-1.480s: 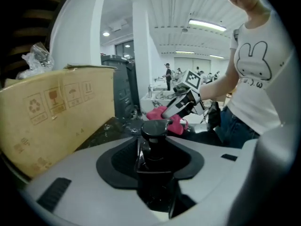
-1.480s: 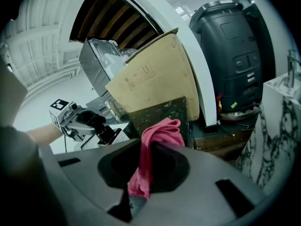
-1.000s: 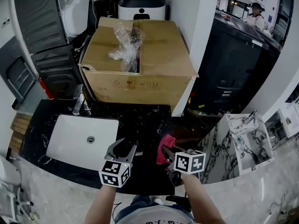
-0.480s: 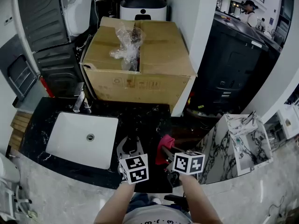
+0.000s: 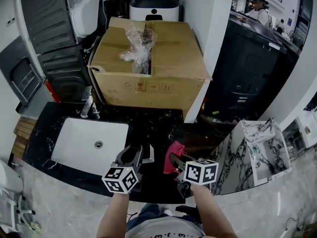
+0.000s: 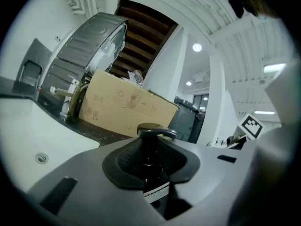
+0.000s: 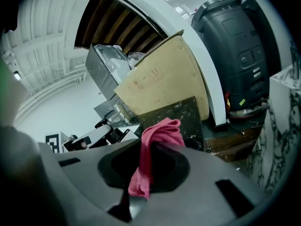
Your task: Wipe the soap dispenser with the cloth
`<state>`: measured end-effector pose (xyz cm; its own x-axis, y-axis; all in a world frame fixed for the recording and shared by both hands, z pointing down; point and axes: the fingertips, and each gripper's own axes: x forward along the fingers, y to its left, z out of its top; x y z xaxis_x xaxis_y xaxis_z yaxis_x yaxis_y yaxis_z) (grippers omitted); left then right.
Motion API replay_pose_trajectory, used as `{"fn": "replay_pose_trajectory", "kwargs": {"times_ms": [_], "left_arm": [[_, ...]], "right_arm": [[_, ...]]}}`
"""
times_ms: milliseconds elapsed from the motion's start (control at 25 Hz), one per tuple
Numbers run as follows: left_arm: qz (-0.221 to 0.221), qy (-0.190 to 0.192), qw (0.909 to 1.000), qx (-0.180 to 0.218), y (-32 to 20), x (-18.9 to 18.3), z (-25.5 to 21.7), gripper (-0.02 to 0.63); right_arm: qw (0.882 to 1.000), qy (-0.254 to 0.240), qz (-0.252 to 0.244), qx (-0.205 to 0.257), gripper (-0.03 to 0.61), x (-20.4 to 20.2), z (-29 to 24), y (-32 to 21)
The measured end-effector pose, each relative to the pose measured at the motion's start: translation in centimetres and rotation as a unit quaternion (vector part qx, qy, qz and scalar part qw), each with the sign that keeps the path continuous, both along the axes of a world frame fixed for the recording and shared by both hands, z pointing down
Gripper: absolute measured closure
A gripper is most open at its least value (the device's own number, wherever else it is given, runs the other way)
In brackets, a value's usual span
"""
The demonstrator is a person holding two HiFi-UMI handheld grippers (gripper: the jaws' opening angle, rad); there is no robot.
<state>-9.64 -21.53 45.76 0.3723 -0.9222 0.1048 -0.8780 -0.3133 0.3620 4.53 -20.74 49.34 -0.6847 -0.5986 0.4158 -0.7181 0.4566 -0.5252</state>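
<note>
In the left gripper view a black soap dispenser [image 6: 155, 133] with a pump head stands between the dark pads of my left gripper [image 6: 151, 173]. The jaws have just been closing, and the pads now sit against the bottle. From the head view the left gripper [image 5: 134, 153] hovers over the black counter [image 5: 153, 128], just right of the sink. My right gripper [image 7: 146, 166] is shut on a pink-red cloth [image 7: 157, 133] that hangs out of its jaws. In the head view the cloth [image 5: 173, 152] and right gripper [image 5: 176, 161] are close to the right of the left gripper.
A white sink basin [image 5: 89, 145] with a faucet [image 5: 89, 105] lies at the left. A large cardboard box [image 5: 153, 63] holding crumpled plastic fills the back. A marbled white stand [image 5: 257, 148] and a black bin [image 5: 247, 68] are at the right.
The left gripper has rolled, its marker cube swinging right and then back left, and its jaws have narrowed. The right gripper and cloth have stayed put.
</note>
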Motion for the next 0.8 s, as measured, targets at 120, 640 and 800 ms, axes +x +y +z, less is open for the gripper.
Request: {"fn": "replay_pose_trajectory", "kwargs": {"times_ms": [120, 640, 800], "left_arm": [[0.029, 0.093, 0.9951, 0.014, 0.8, -0.7, 0.2, 0.517], [0.002, 0.17, 0.9855, -0.01, 1.3, -2.5, 1.2, 0.517], [-0.005, 0.166, 0.986, -0.017, 1.3, -2.8, 1.4, 0.518]], "right_arm": [[1.0, -0.008, -0.02, 0.005, 0.528, -1.3, -0.6, 0.3], [0.988, -0.016, -0.15, 0.031, 0.528, -9.1, -2.6, 2.4], [0.991, 0.021, -0.135, 0.017, 0.528, -7.6, -0.5, 2.1]]}}
